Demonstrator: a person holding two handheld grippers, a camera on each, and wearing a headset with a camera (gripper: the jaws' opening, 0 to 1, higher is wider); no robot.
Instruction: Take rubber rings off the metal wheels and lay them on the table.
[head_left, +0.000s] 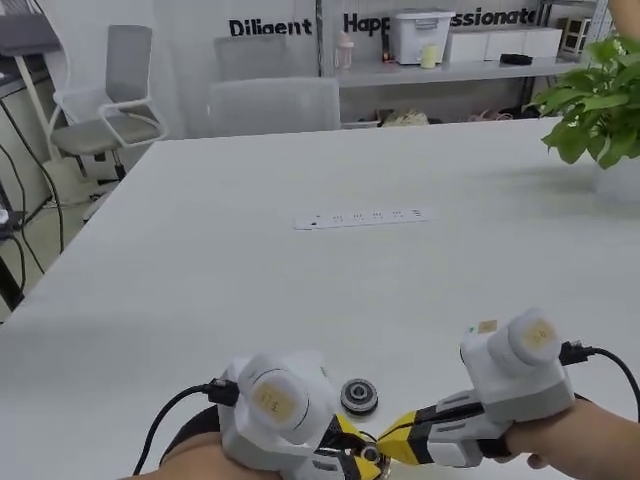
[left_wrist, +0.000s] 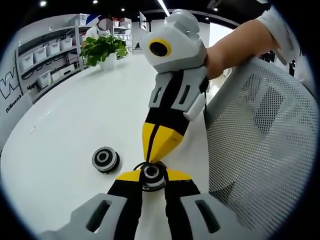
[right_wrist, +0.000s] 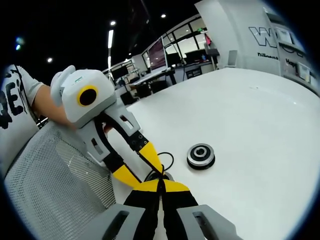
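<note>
**A:** Head view: our left gripper (head_left: 366, 454) clamps a wheel (head_left: 373, 457) at six o'clock to steady it. A spare wheel (head_left: 358, 395) waits just beyond on the table (head_left: 300, 290).

**B:** Left gripper view: our right gripper (left_wrist: 150, 160) pinches the rubber ring (left_wrist: 136, 165), we judge to peel it.

**A:** Right gripper view: our jaws are closed, and the rubber ring (right_wrist: 168, 159) loops out at twelve.

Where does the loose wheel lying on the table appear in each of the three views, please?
Head view: loose wheel bottom centre, near the lower edge.
Left gripper view: lower left, left of the jaws.
Right gripper view: just right of centre.
Shared landmark: the second wheel clamped in the left gripper, close beside it.
</note>
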